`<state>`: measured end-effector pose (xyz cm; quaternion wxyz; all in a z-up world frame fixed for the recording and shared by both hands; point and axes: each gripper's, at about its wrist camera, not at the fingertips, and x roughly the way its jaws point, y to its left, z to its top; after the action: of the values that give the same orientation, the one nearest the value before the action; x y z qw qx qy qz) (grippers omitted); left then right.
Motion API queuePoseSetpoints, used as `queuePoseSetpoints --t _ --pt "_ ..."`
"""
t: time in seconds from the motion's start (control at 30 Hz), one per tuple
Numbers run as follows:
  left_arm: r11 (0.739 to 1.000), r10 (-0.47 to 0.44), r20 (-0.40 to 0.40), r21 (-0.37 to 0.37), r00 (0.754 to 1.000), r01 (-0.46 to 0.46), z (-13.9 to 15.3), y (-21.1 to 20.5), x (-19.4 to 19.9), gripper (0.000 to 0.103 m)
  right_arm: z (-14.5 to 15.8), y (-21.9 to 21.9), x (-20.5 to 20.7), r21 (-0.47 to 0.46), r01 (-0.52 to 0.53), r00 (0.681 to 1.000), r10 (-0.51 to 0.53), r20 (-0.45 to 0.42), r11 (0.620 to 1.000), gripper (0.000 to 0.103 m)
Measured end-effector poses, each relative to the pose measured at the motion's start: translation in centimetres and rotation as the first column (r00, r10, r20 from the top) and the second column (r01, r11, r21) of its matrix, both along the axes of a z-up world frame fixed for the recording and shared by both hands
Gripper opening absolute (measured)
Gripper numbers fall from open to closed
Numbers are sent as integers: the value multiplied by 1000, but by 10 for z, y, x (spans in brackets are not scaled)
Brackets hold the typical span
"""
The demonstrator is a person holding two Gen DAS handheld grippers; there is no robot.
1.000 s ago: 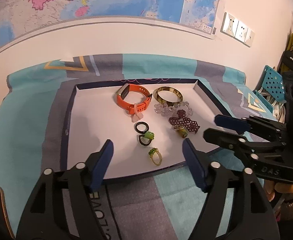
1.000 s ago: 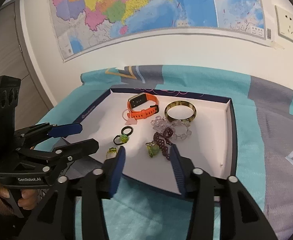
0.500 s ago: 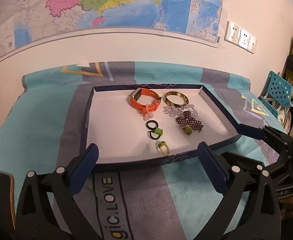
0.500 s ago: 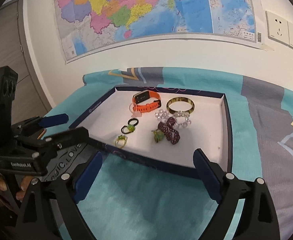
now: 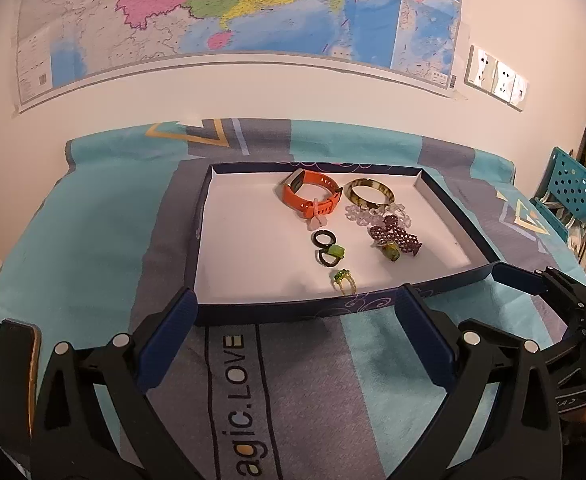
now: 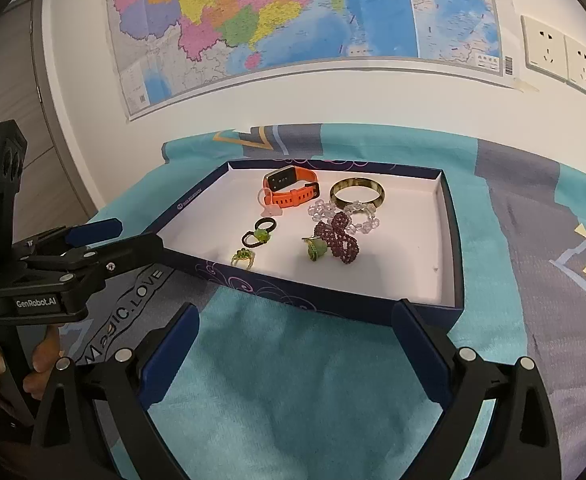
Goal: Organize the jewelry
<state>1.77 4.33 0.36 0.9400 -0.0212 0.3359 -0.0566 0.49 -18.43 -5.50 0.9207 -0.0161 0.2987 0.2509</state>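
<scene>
A dark blue tray (image 5: 277, 314) with a white floor holds an orange watch band (image 5: 311, 194), an olive bangle (image 5: 369, 196), a clear bead bracelet (image 5: 373, 214), a dark red bead bracelet (image 5: 397, 236), black rings (image 5: 329, 248) and a gold ring with green stones (image 5: 345, 280). My left gripper (image 5: 296, 296) stands open at the tray's near wall with nothing between its jaws. My right gripper (image 6: 296, 310) hovers over the cloth before the tray (image 6: 333, 300); its jaws are opening and hold nothing. The gold ring (image 6: 243, 258) lies nearest the front wall.
A teal and grey cloth (image 5: 93, 240) covers the table. A wall with a map (image 5: 253, 8) and sockets (image 5: 497, 78) rises behind it. A blue chair (image 5: 573, 184) stands at the right. A hand (image 6: 41, 364) holds the left gripper (image 6: 133, 234).
Both grippers have opened wide and drawn back from over the tray to its near wall. The jewelry in the tray lies as before.
</scene>
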Motion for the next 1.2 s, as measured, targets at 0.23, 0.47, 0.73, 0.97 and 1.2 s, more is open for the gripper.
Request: queuePoseSetpoints --t 0.23,0.47,0.73,0.97,1.2 --pt "1000 15 0 0 1000 -15 0 0 -1 97 1 1 0 0 -2 1000 2 5 1000 94" --pt "1000 21 -4 6 1000 -21 0 0 -1 97 1 1 0 4 -2 1000 2 0 1000 94" --pt "1000 27 -6 9 1000 -27 -1 0 0 97 -1 1 1 8 4 1000 -4 -3 1000 94" --pt "999 38 -9 15 999 -38 -3 1 0 97 -1 0 1 10 10 1000 -10 -4 1000 94" --pt "998 57 -15 27 998 -56 -5 2 0 97 0 -2 1 -1 33 999 -33 7 999 96"
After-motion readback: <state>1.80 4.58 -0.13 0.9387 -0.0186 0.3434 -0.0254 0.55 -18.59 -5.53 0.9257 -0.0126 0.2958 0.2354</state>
